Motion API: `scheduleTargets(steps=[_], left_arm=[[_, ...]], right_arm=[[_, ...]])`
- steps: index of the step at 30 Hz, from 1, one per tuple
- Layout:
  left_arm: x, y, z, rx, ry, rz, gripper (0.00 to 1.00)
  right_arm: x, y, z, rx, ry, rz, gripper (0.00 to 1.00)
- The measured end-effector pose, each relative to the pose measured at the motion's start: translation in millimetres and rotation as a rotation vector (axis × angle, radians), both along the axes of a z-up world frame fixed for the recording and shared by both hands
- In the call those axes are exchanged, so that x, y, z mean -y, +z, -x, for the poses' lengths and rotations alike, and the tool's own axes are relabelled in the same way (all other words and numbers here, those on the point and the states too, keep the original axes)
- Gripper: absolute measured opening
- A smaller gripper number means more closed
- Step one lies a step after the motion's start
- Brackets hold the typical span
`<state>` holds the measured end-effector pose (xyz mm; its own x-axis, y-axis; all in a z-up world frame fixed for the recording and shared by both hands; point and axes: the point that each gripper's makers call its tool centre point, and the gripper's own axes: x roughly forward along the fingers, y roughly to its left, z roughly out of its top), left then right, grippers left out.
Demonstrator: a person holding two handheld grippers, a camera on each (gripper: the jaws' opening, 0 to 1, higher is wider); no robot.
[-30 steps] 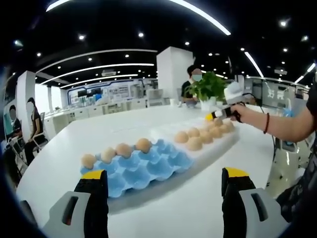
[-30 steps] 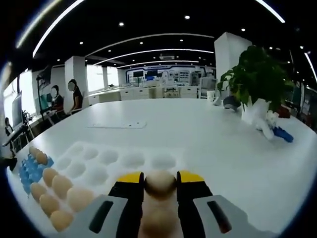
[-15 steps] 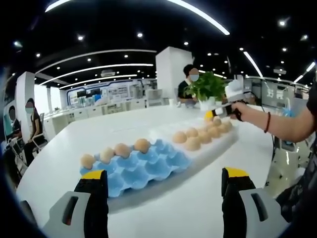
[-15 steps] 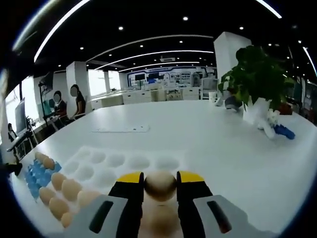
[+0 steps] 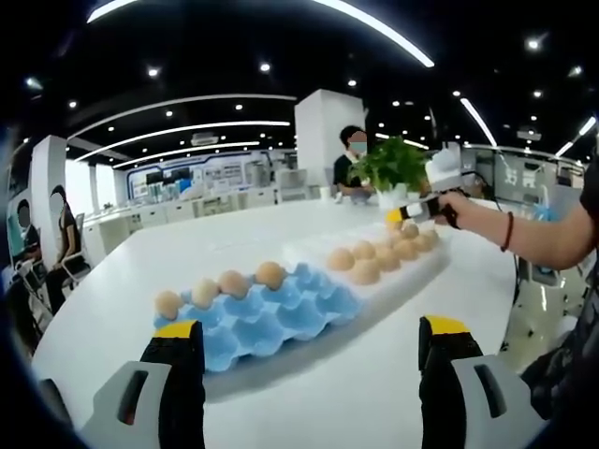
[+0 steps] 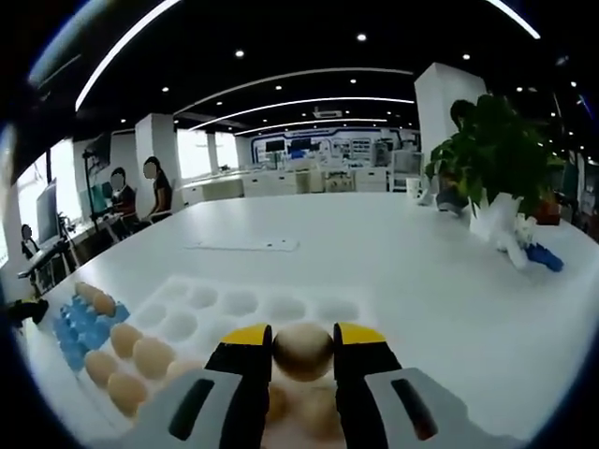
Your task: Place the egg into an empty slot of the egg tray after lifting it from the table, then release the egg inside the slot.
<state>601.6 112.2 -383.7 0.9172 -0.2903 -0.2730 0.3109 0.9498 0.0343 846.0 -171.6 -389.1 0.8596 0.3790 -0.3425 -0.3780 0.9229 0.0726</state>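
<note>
- Nearer to the white egg tray (image 6: 281, 304) than a second ago, the right gripper (image 6: 302, 348) now hangs above the tray's near rows, and the tray sits more centrally in the right gripper view (that whole view has shifted, so the camera moved, not the tray).
- Its yellow-tipped jaws pinch the egg (image 6: 302, 349) between them, held above the tray and not yet in a slot.
- Brown eggs (image 6: 140, 358) fill the slots on the tray's left side in that view, while the far slots stand empty.
- Beside the white tray lies the blue egg tray (image 5: 271, 316), with three eggs along its far edge.
- From the left gripper view the scene reads much as before: the person's hand (image 5: 451, 208) holds the right gripper over the far end of the white tray.
- Spread wide, the left gripper (image 5: 309, 332) holds nothing, poised over the white table (image 5: 374, 393) near the blue tray.
- A potted plant (image 6: 491, 154) stands on the table, well apart from the trays.
</note>
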Motion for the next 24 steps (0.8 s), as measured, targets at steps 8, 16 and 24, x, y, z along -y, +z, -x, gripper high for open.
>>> scheduleTargets(steps=[8,16,24], left_arm=[[-2,2.3,2.6,0.009,0.002,0.009,0.97],[-5,0.9,5.2,0.009,0.005,0.012,0.97],[-10,-1.1,7.1,0.008,0.014,0.017,0.96]], right_arm=[[-16,4.5,6,0.016,0.045,0.018,0.26],[-30,12.3,15,0.043,0.079,0.035,0.26],[-44,17.8,20,0.056,0.113,0.035,0.26]])
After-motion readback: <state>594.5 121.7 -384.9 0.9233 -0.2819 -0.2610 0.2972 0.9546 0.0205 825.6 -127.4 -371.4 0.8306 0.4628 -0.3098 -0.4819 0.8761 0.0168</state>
